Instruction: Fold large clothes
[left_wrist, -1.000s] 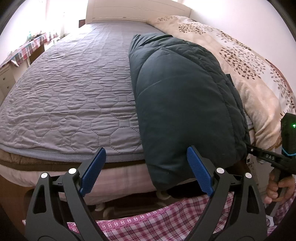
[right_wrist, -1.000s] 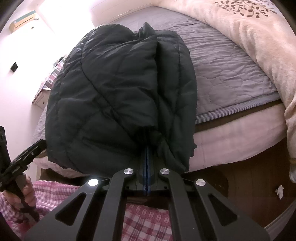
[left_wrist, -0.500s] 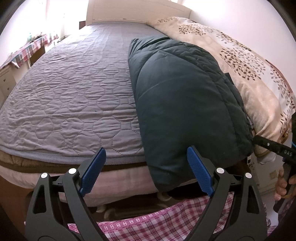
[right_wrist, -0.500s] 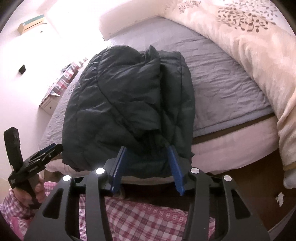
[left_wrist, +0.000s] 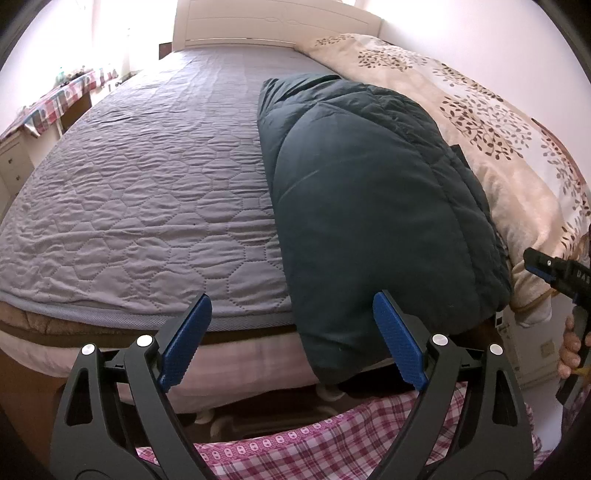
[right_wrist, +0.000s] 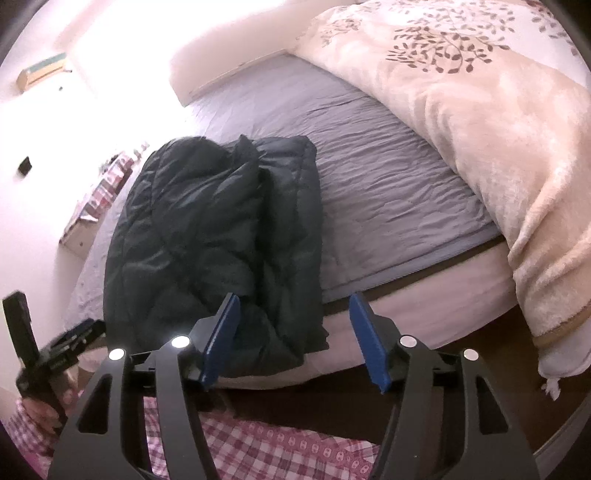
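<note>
A dark green quilted puffer jacket (left_wrist: 369, 206) lies folded lengthwise on the grey quilted bed (left_wrist: 147, 192), its near end hanging over the front edge. It also shows in the right wrist view (right_wrist: 221, 236). My left gripper (left_wrist: 291, 339) is open and empty, just short of the jacket's near end. My right gripper (right_wrist: 295, 339) is open and empty, a little back from the jacket's hanging hem. The right gripper's body shows at the right edge of the left wrist view (left_wrist: 554, 269).
A beige leaf-print duvet (left_wrist: 498, 140) is heaped along the bed's right side, touching the jacket. A white headboard (left_wrist: 273, 22) stands at the far end. A desk with a plaid cloth (left_wrist: 55, 99) stands left of the bed. Plaid pink clothing (left_wrist: 314, 450) is below the grippers.
My right gripper was shut on the jacket's near hem, has opened and let go, and has drawn back. The jacket has settled on the bed. My left gripper has stayed open.
</note>
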